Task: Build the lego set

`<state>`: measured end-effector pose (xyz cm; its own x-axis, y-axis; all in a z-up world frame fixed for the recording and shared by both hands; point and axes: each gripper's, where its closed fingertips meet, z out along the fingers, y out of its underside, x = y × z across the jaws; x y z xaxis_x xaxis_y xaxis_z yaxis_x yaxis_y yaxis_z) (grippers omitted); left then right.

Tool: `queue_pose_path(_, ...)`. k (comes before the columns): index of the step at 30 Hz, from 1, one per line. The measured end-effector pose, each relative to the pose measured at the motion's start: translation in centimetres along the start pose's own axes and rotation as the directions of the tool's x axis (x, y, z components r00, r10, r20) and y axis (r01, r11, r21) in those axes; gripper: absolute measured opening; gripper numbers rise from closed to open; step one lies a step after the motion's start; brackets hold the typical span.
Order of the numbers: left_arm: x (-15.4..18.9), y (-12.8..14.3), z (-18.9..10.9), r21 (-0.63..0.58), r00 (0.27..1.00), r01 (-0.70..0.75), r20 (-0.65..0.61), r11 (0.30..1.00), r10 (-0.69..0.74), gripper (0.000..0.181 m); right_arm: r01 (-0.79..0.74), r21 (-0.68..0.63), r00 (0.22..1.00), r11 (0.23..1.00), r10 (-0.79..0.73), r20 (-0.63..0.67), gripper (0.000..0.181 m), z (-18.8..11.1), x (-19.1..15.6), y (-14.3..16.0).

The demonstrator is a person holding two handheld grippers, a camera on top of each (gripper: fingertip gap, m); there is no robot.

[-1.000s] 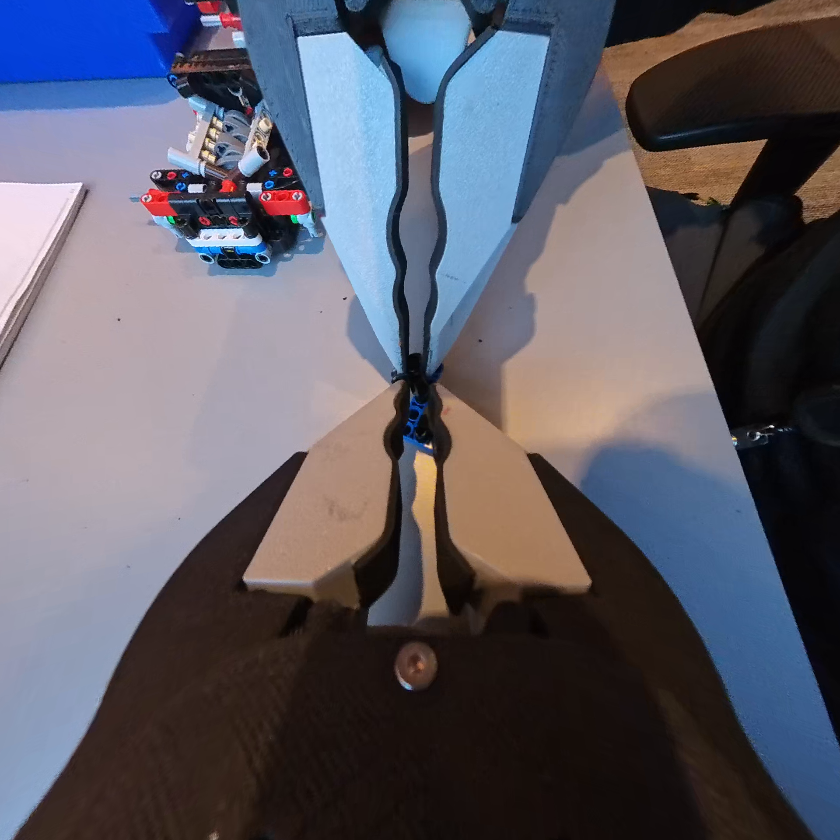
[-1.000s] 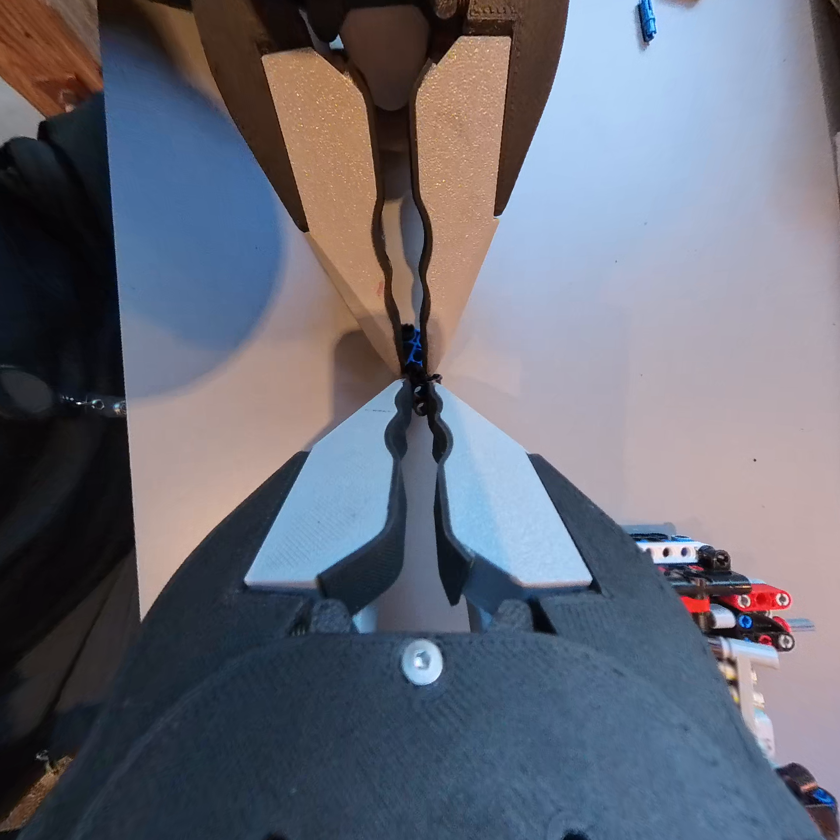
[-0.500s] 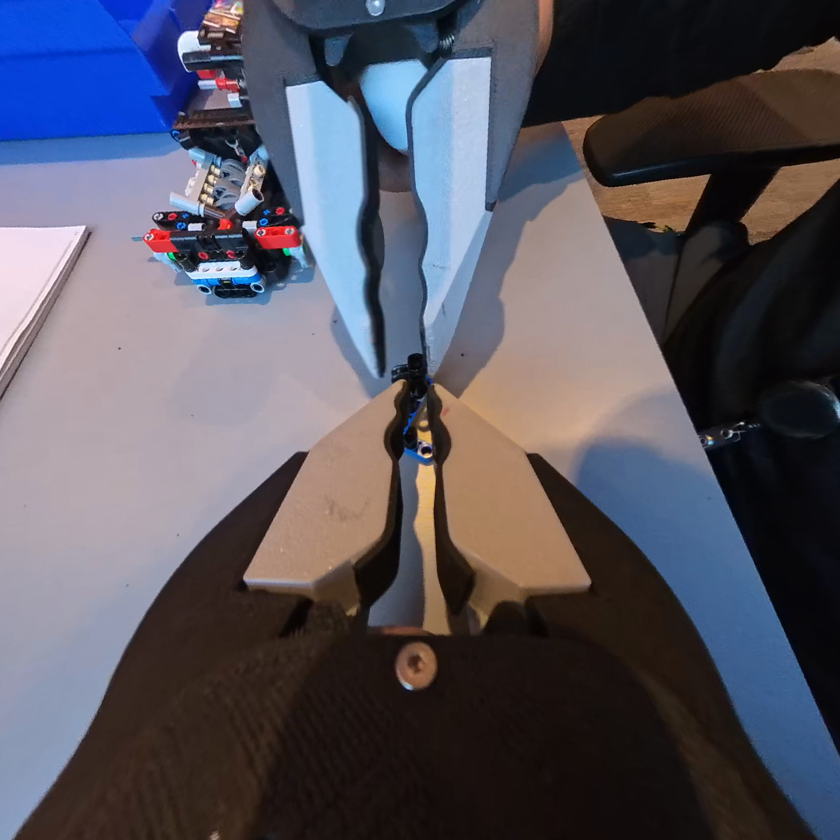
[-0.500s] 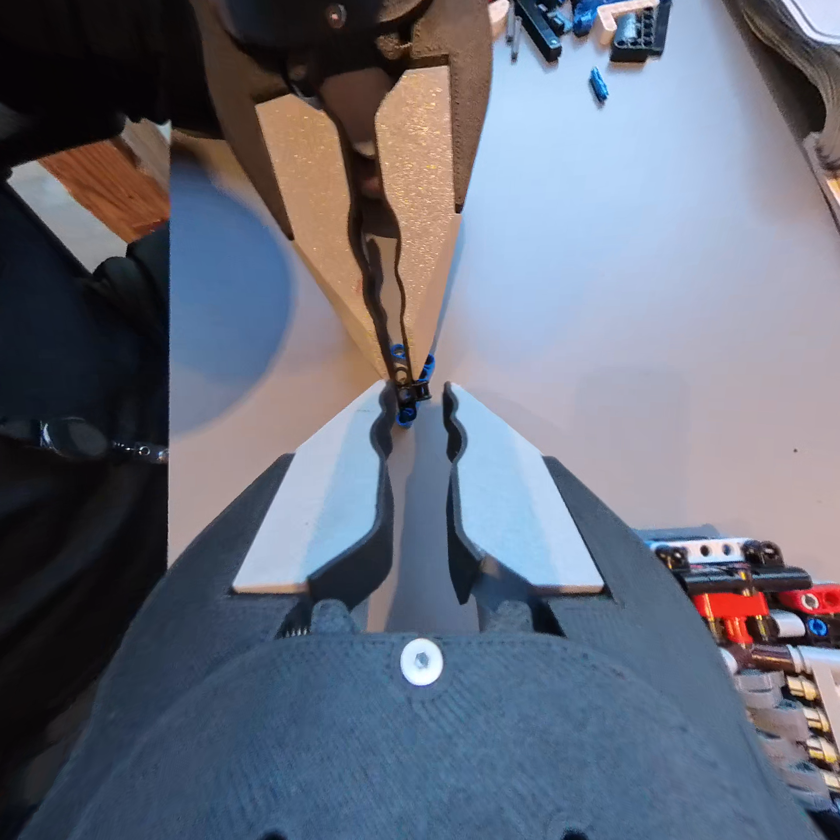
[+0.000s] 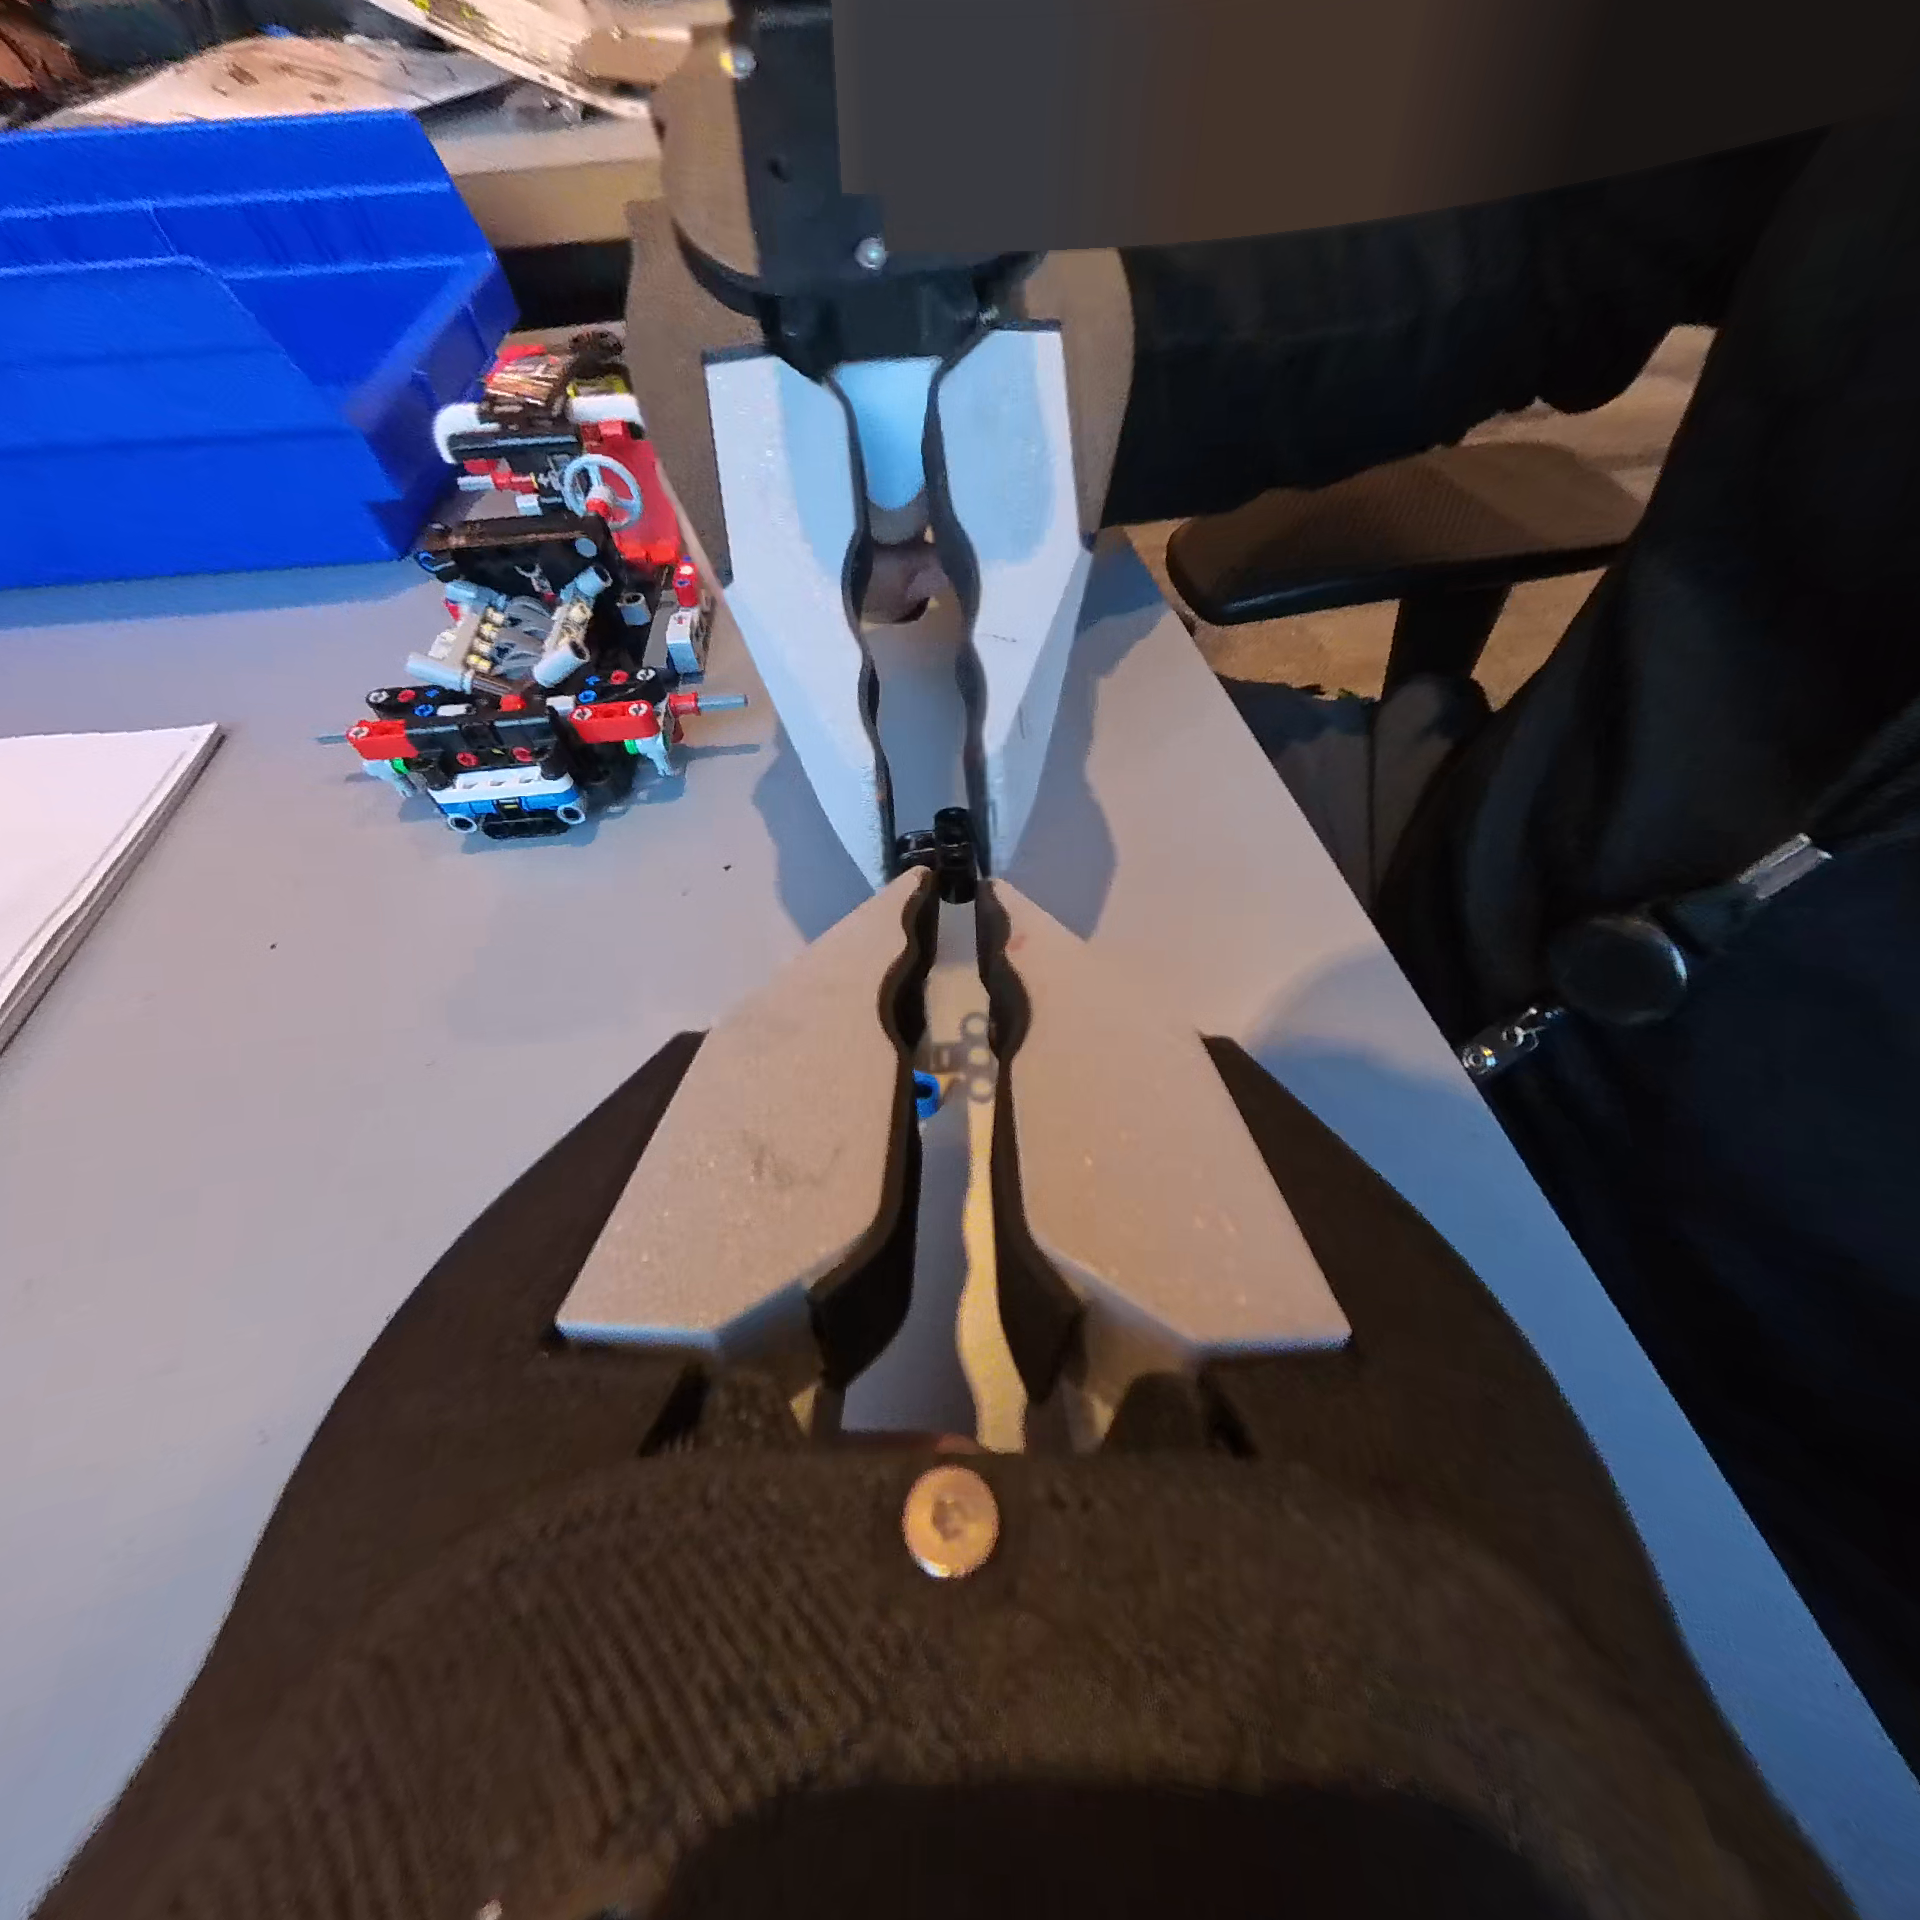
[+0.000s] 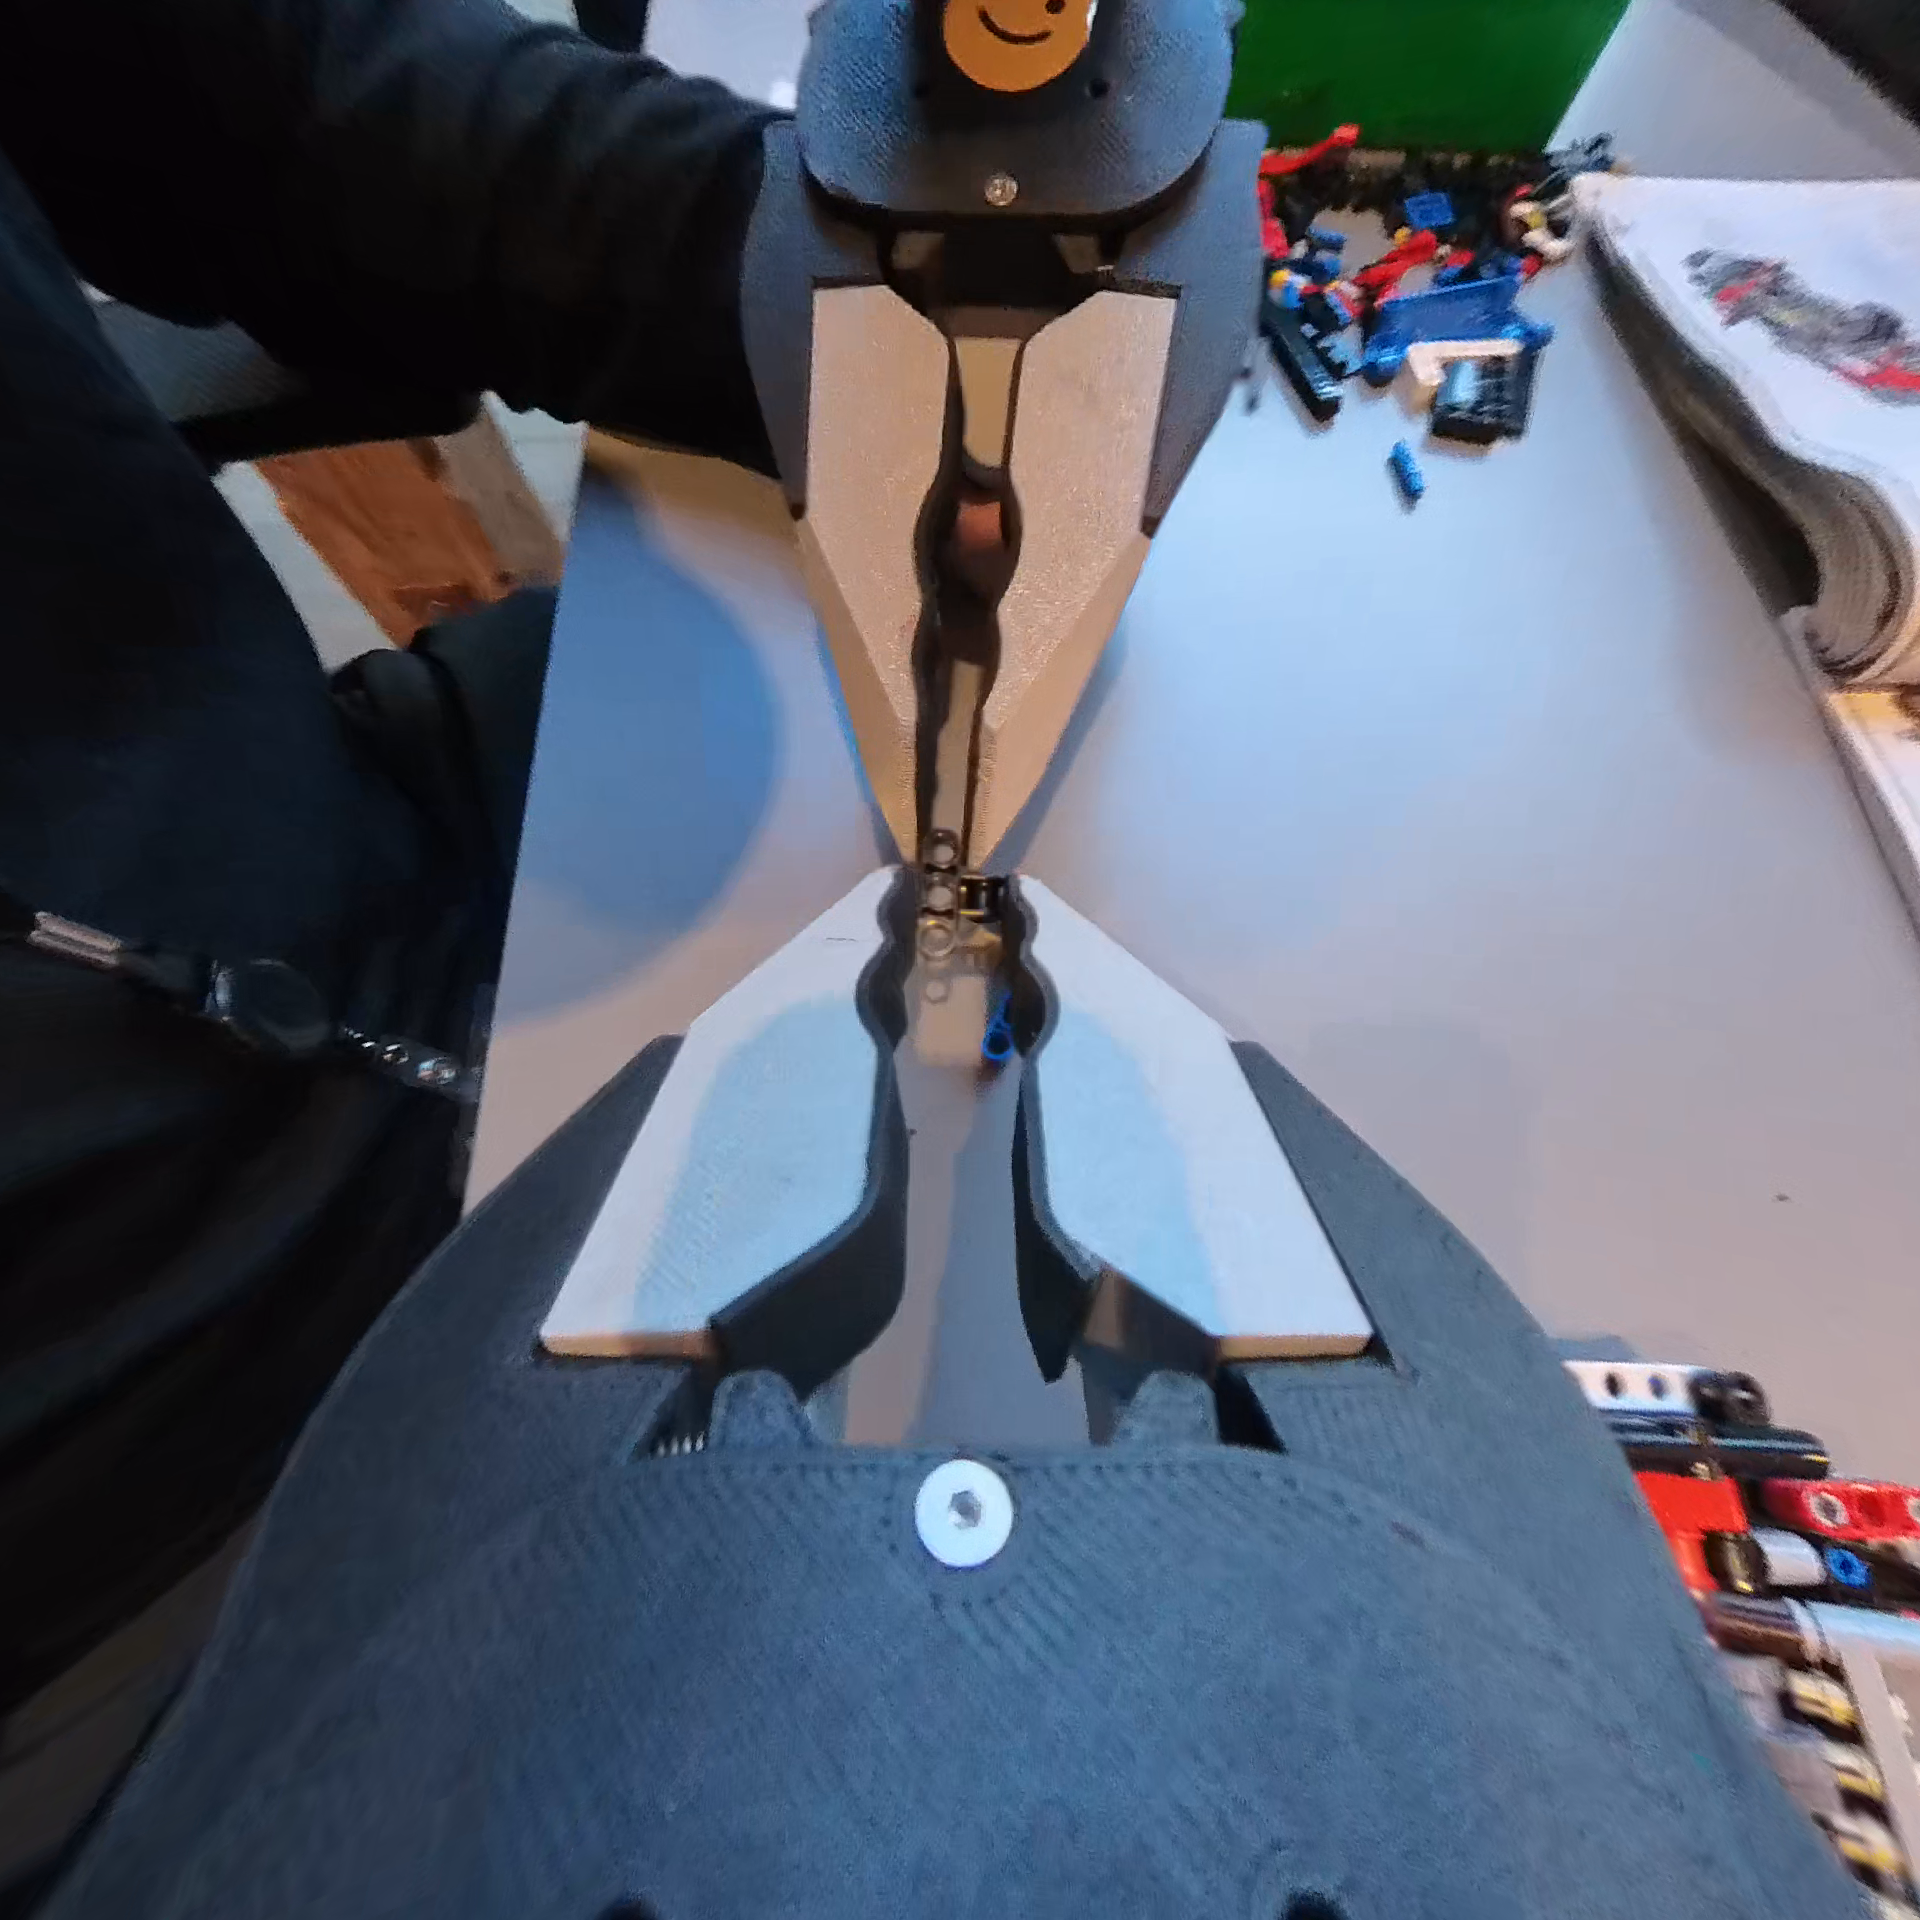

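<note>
The small black piece (image 5: 943, 852) hangs above the table (image 5: 312, 1039), pinched in the left gripper (image 5: 948, 896); the right gripper (image 6: 951, 904) stands apart around it. The half-built car (image 5: 540, 665) sits nearby with loose parts (image 6: 1423, 301) unused, so much seems left.

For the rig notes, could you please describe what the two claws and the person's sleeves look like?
Left claw: pale tan wedge fingers, wavy black pads, black ribbed printed body, one silver screw. Right claw: light grey wedge fingers, dark pads, dark grey printed body, white screw. An orange smiley disc marks the left one. Sleeve is black.
</note>
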<state>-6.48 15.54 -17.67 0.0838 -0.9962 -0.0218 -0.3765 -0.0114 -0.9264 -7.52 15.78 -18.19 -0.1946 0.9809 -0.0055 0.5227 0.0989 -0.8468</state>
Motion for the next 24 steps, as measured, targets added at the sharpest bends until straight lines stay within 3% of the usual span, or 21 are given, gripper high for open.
queue_pose_path(6, -1.2, 0.4, 0.2, -0.024, 0.996, 0.064, 0.061, 0.998, -0.063, 0.004, -0.053, -0.058, 0.995, 0.997, 0.047, -0.093, 0.013, -0.4, 1.1, 0.3)
queue_pose_path(9, -1.7, 2.6, 0.5, -0.161, 0.987, 0.147, 0.094, 0.976, -0.134, 0.039, -0.145, -0.158, 0.978, 0.977, 0.116, -0.175, 0.013, -0.6, 1.7, 1.7)
queue_pose_path(10, -1.9, 3.3, 0.5, -0.202, 0.983, 0.166, 0.106, 0.965, -0.147, 0.040, -0.163, -0.189, 0.973, 0.968, 0.127, -0.192, 0.013, -0.5, 1.6, 2.2)
queue_pose_path(15, -1.4, 5.0, 0.6, -0.302, 0.979, 0.203, 0.084, 0.931, -0.186, 0.034, -0.199, -0.320, 0.957, 0.926, 0.113, -0.268, 0.013, 0.3, 1.4, 4.1)
queue_pose_path(19, -1.8, 5.7, 0.8, -0.333, 0.955, 0.294, 0.144, 0.896, -0.260, 0.017, -0.210, -0.317, 0.953, 0.925, 0.121, -0.277, 0.013, 0.9, 1.6, 4.0)
queue_pose_path(24, -0.7, 5.5, 0.7, -0.356, 0.936, 0.353, 0.136, 0.865, -0.326, 0.019, -0.192, -0.336, 0.954, 0.922, 0.095, -0.283, 0.012, 0.5, 1.8, 4.3)
